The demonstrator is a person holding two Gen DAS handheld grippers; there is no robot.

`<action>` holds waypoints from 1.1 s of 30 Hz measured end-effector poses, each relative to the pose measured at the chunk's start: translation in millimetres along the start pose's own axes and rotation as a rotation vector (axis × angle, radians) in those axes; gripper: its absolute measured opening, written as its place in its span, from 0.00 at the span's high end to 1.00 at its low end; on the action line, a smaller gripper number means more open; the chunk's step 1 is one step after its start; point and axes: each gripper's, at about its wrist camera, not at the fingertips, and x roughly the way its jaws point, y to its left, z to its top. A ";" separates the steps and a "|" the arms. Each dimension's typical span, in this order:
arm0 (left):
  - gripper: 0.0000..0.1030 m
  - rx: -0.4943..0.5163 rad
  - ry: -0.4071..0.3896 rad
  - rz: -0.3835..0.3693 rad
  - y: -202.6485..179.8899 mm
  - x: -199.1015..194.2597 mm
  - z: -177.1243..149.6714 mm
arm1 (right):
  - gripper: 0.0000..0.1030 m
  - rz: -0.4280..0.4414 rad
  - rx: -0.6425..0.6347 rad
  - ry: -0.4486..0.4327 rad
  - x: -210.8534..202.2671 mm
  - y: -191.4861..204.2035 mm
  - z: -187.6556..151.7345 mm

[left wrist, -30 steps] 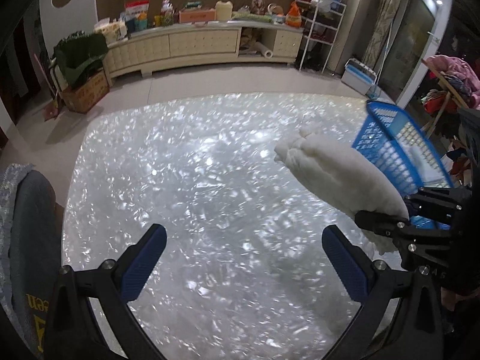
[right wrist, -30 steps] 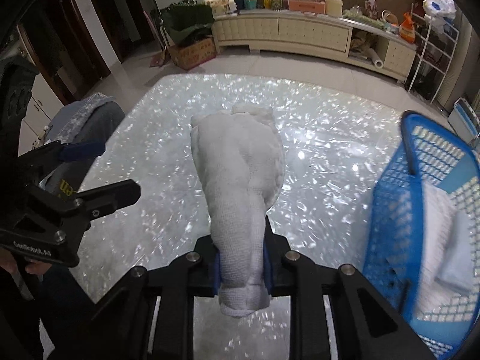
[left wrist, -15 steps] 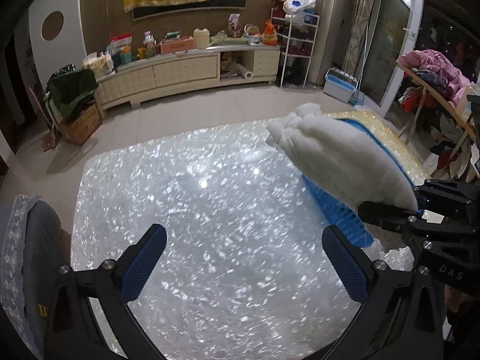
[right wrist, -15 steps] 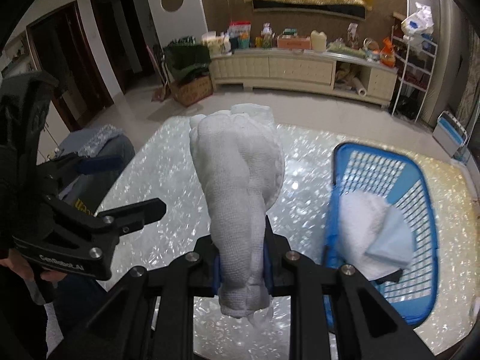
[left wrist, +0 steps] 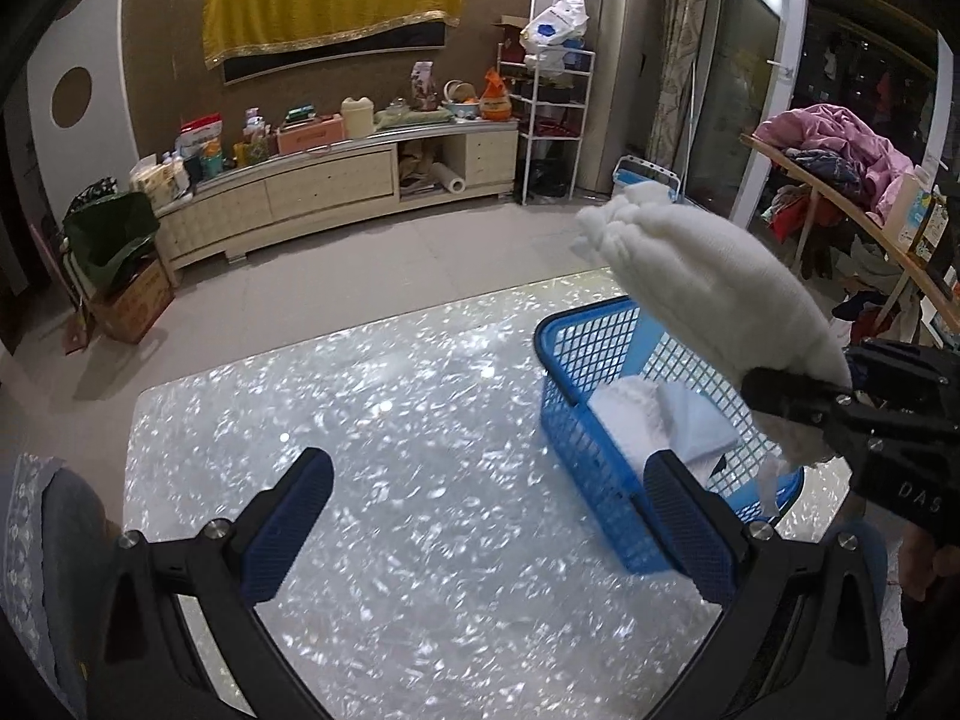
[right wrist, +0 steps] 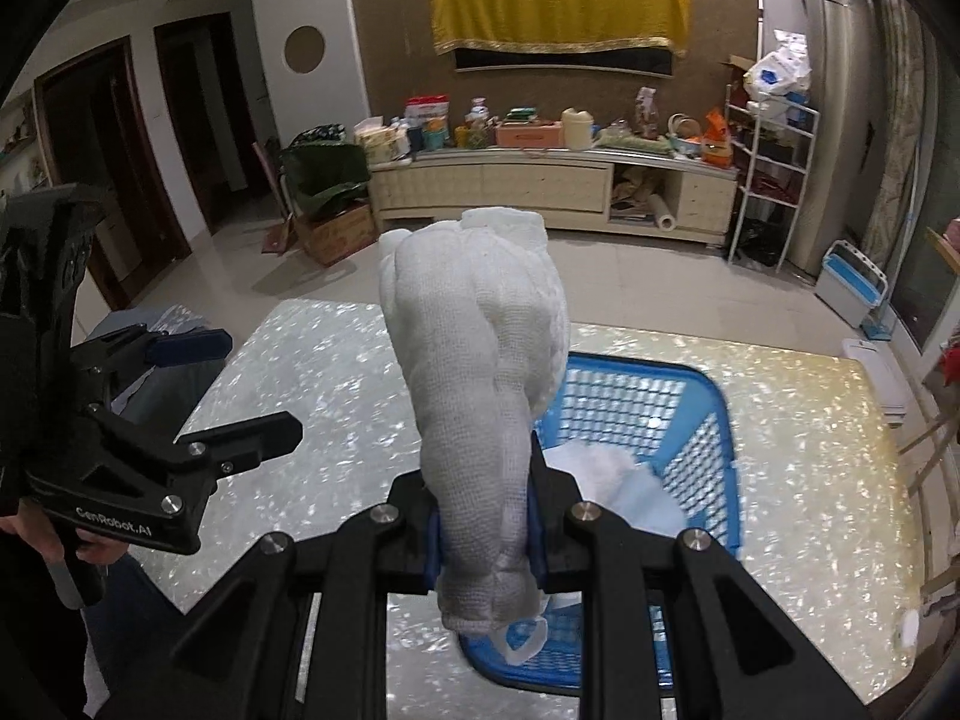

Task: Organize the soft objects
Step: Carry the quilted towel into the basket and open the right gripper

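Towel [right wrist: 480, 372]: your right gripper [right wrist: 483, 531] is clenched on its lower end, and the bundle hangs in the air above the near edge of the basket [right wrist: 723, 414], which stands on the desk [left wrist: 372, 420]. White and pale blue cloths [left wrist: 660, 420] already lie in the basket. Your left gripper [left wrist: 486, 522] is spread wide and empty, to the left of the basket. You're at the carry-to-basket step, by my reading; next, bring the towel over the basket's middle, lower it, then let go.
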 end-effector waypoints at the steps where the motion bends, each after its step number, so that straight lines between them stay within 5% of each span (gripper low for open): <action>1: 0.00 0.002 0.000 -0.003 -1.6 2.3 1.3 | 0.80 -0.007 0.003 -0.002 -1.0 -3.3 -0.8; 11: 0.00 0.022 0.049 -0.041 -25.4 45.3 4.5 | 0.80 -0.009 0.047 0.020 13.2 -34.3 -20.4; 33: 0.00 0.011 0.170 -0.094 -40.5 119.4 -21.3 | 0.78 -0.027 0.130 0.245 72.2 -59.4 -57.7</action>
